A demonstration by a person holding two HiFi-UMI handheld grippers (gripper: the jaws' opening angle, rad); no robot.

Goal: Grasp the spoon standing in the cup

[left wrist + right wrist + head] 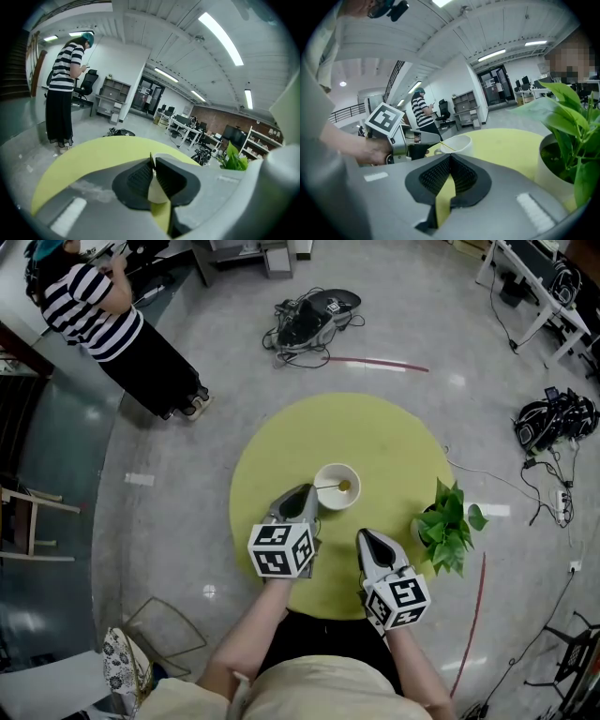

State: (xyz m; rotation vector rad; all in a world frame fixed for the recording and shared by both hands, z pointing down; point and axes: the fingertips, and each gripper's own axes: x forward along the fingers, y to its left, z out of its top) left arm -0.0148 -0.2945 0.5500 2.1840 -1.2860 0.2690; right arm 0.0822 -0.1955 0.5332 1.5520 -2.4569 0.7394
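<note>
A white cup (337, 487) stands near the middle of the round yellow table (375, 432). In it leans a thin gold spoon (330, 487), its handle pointing left over the rim. My left gripper (309, 493) sits just left of the cup, its jaws shut on the handle's end. The right gripper view shows the handle (446, 146) running from the cup (458, 143) into the left gripper's tips (433, 139). In the left gripper view a thin sliver of handle (151, 161) shows between the pads. My right gripper (366, 538) rests nearer to me, shut and empty (450, 158).
A potted green plant (447, 521) stands at the table's right edge, close to the right gripper (569, 140). A person in a striped top (103, 315) stands on the floor far left. Cable bundles (309, 320) lie beyond the table, and a wooden chair (28, 521) is at left.
</note>
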